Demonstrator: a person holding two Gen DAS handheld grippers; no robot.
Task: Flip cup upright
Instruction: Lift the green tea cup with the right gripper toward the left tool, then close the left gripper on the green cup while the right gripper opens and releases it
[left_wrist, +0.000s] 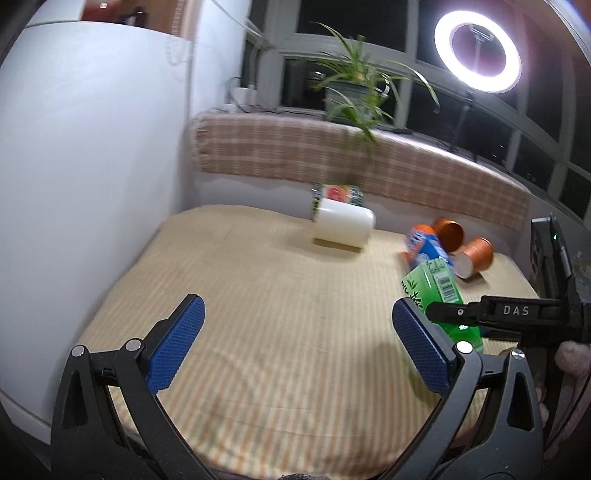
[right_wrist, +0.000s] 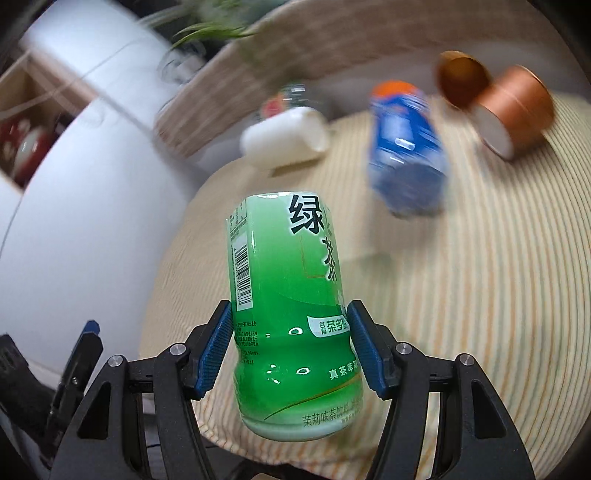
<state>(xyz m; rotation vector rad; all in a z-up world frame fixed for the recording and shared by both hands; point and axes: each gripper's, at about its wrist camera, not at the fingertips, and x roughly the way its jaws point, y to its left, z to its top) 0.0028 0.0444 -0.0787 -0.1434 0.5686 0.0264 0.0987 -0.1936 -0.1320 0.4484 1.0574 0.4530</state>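
**Green tea bottle held by the right jaws; cups lie on their sides beyond**

Blue ribbed pads of the right gripper (right_wrist: 291, 347) clamp a green bottle (right_wrist: 291, 314) across its lower waist, one pad on each flank. The bottle's long axis runs forward and away from the jaws, tilted slightly left; which end leads cannot be told. It hangs above the striped mat (right_wrist: 480, 295) rather than resting on it. Its label carries large Chinese characters 绿茶 (green tea), a barcode along the left side, and a lower line reading 茉莉味茶饮料 (jasmine-flavoured tea drink).

The left gripper (left_wrist: 295, 339) is spread wide and holds nothing; it hovers over bare mat at the near edge. In its view the right tool crosses from the right, its arm lettered "DAS".

Outward from both jaws lie the candidates for righting. A white cup (left_wrist: 343, 227) rests on its side near the far middle of the mat, long axis roughly left to right, well apart from either gripper and roughly straight ahead of the left jaws. A blue-and-orange bottle (left_wrist: 428, 247), its label blurred, stands between the green bottle and two copper-coloured cups (left_wrist: 474, 256), which lie tipped at the far right, closer to the right gripper. A small jar with a red label (left_wrist: 338, 194) sits just behind the white cup.

The right jaws are occupied, so the free left gripper is judged better placed for the white cup.
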